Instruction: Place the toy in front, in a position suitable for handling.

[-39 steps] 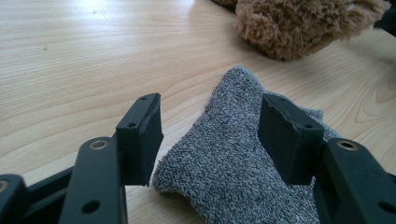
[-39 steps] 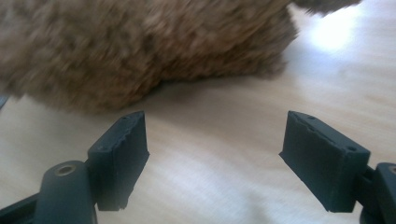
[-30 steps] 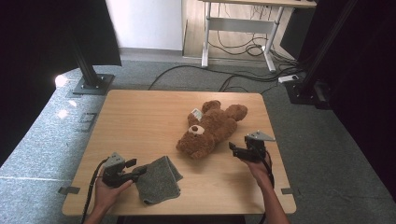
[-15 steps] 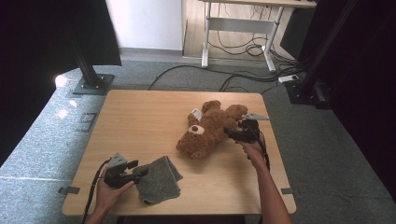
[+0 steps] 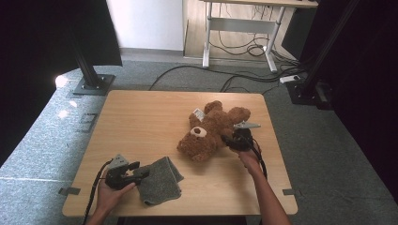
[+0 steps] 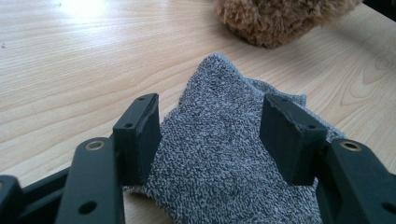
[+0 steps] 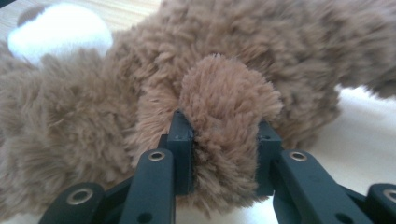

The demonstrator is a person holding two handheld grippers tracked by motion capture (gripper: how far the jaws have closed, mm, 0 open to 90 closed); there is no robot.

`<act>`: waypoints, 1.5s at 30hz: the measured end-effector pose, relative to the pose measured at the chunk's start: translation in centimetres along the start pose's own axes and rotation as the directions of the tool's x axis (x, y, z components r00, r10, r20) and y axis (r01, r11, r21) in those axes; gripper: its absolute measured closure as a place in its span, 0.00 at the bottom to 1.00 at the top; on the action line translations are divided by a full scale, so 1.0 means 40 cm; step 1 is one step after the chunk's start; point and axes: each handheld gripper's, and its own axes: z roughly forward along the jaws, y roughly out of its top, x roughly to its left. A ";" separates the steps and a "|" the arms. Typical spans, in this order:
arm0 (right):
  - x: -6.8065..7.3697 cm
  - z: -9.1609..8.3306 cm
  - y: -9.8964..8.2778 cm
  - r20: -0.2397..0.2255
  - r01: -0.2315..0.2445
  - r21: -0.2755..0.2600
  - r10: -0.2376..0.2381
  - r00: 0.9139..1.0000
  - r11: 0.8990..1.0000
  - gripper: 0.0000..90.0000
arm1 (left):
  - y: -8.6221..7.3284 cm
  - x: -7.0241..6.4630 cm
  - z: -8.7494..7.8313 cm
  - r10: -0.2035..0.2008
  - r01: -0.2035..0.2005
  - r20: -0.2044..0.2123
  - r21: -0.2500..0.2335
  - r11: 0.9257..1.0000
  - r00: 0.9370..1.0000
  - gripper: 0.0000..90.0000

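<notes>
From above, my right gripper [image 5: 231,139] sits against the side of the brown teddy bear [image 5: 209,131], which lies on its back, angled across the right half of the wooden table [image 5: 141,117]. How the jaws stand is hard to read from there. My right gripper view settles it: a furry paw [image 7: 224,112] of the bear sits between my two jaws, which have just been closing, and both pads press into the fur, so I am holding that limb.

My left gripper [image 5: 143,172] rests at the near left of the table, at the edge of the grey cloth [image 5: 159,180]. The left gripper view shows its jaws standing wide, with the cloth [image 6: 224,158] lying flat between and under them, pads not pinching it. The bear's fur [image 6: 280,18] shows at the top, well apart from the cloth
</notes>
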 end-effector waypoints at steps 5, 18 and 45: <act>0.019 0.002 -0.043 -0.042 -0.040 -0.012 0.039 0.998 0.999 0.77 | 0.000 -0.002 0.003 0.004 -0.004 0.002 0.005 1.000 1.000 0.42; 0.139 0.056 -0.060 -0.039 -0.119 -0.043 0.117 0.992 0.992 0.76 | 0.000 0.002 -0.002 0.003 -0.003 -0.007 -0.003 1.000 1.000 0.42; 0.216 0.101 -0.086 -0.133 -0.146 -0.050 0.139 0.981 0.988 0.74 | 0.050 -0.020 0.052 0.021 -0.020 0.037 -0.020 1.000 0.999 0.41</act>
